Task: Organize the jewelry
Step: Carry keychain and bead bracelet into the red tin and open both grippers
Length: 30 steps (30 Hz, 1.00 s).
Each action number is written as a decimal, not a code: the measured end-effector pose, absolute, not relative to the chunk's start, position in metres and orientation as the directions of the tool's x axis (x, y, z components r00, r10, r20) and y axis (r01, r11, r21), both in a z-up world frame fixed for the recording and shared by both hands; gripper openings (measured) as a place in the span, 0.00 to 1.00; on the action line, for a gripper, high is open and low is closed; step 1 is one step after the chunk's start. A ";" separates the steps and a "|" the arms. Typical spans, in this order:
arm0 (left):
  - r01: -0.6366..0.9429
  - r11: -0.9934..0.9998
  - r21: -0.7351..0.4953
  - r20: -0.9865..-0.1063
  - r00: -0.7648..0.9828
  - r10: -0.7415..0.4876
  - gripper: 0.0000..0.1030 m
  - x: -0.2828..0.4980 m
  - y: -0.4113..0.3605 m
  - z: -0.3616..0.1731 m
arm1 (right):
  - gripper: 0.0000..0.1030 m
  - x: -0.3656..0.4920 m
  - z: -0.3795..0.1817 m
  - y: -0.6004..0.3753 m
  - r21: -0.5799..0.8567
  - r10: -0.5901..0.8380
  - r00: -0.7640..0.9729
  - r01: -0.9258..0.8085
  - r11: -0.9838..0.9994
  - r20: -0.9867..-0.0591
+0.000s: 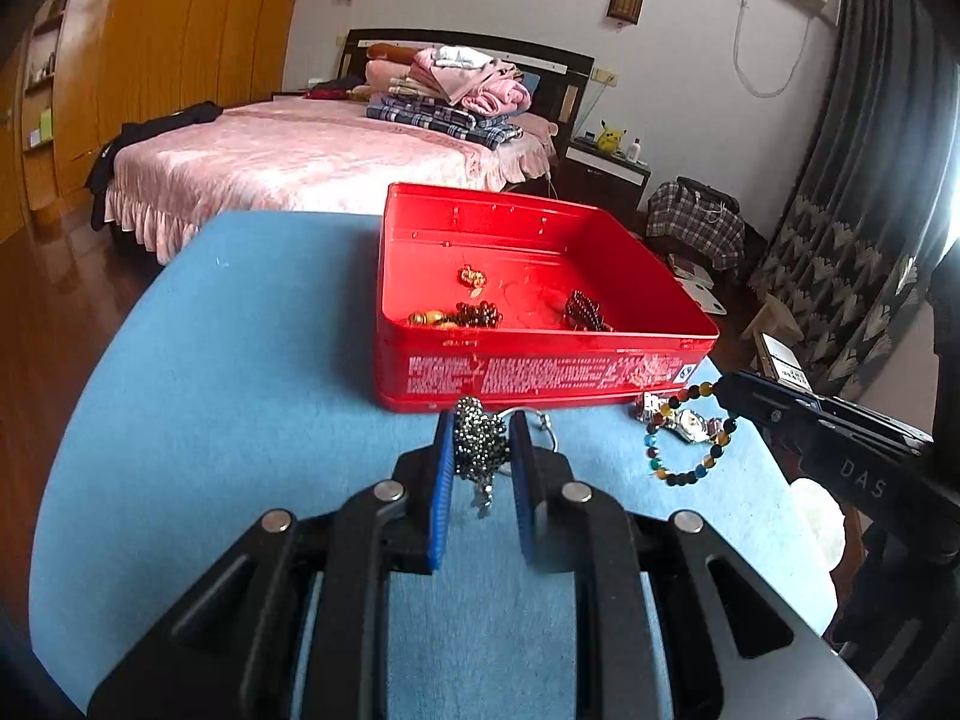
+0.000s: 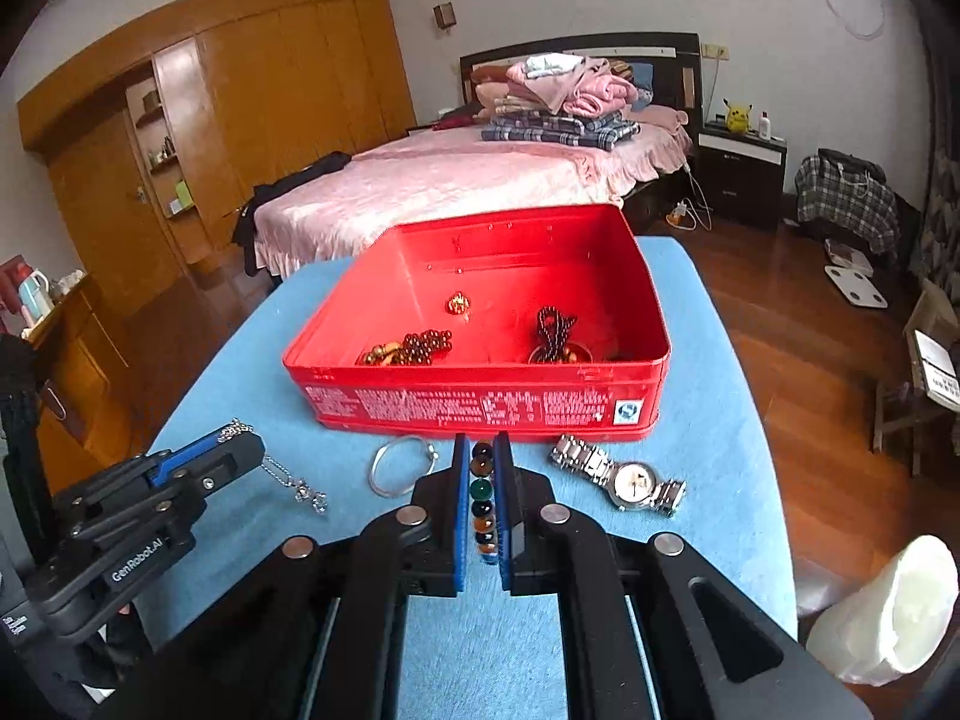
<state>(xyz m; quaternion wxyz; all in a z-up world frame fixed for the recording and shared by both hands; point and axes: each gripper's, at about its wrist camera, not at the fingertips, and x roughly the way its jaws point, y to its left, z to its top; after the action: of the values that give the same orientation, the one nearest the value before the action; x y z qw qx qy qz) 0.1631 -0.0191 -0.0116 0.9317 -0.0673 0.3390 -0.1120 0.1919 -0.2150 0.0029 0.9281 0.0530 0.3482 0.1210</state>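
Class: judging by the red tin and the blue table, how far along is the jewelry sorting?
Done: several bead strings lie inside the red tin. In hand: left gripper holds a ball-chain necklace; right gripper holds a multicolored bead bracelet. Left: the silver bangle and wristwatch on the table.

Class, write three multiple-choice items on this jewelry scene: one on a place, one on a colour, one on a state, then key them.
1. Where does the watch lie?
A in the tin
B on the cloth, before the tin
C on the bed

2. The tin is:
A red
B green
C white

3. The right gripper is:
A open, empty
B shut on the bead bracelet
C holding the bangle

Key:
1 B, it rests outside the front wall.
2 A, walls and floor are red.
3 B, beads sit pinched between its fingers.
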 end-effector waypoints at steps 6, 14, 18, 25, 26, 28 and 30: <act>0.165 0.966 -0.200 -0.600 0.759 -0.254 0.16 0.166 -0.021 0.002 | 0.07 0.192 0.017 -0.213 0.171 0.263 0.744 -0.200 0.965 -0.614; 0.193 0.957 -0.215 -0.554 0.783 -0.282 0.16 0.187 -0.030 0.026 | 0.07 0.207 0.042 -0.212 0.161 0.280 0.775 -0.229 0.960 -0.567; 0.218 0.955 -0.203 -0.522 0.801 -0.294 0.16 0.207 -0.042 0.041 | 0.07 0.224 0.055 -0.214 0.161 0.292 0.789 -0.243 0.957 -0.541; 0.233 0.950 -0.208 -0.498 0.811 -0.308 0.16 0.254 -0.050 0.048 | 0.07 0.271 0.055 -0.221 0.170 0.294 0.798 -0.240 0.956 -0.526; 0.234 0.951 -0.204 -0.501 0.810 -0.307 0.16 0.262 -0.052 0.046 | 0.07 0.276 0.053 -0.222 0.168 0.291 0.797 -0.238 0.957 -0.530; 0.231 0.953 -0.198 -0.507 0.808 -0.301 0.16 0.274 -0.054 0.042 | 0.07 0.285 0.048 -0.223 0.169 0.289 0.794 -0.235 0.957 -0.535; 0.228 0.954 -0.197 -0.520 0.801 -0.299 0.16 0.288 -0.056 0.035 | 0.07 0.296 0.042 -0.222 0.170 0.292 0.790 -0.238 0.956 -0.540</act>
<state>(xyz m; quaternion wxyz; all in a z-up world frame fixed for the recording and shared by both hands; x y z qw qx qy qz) 0.2881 -0.0555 0.0350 0.9468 -0.0622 0.2835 -0.1391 0.2960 -0.2223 0.0420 0.9448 0.0464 0.2925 0.1402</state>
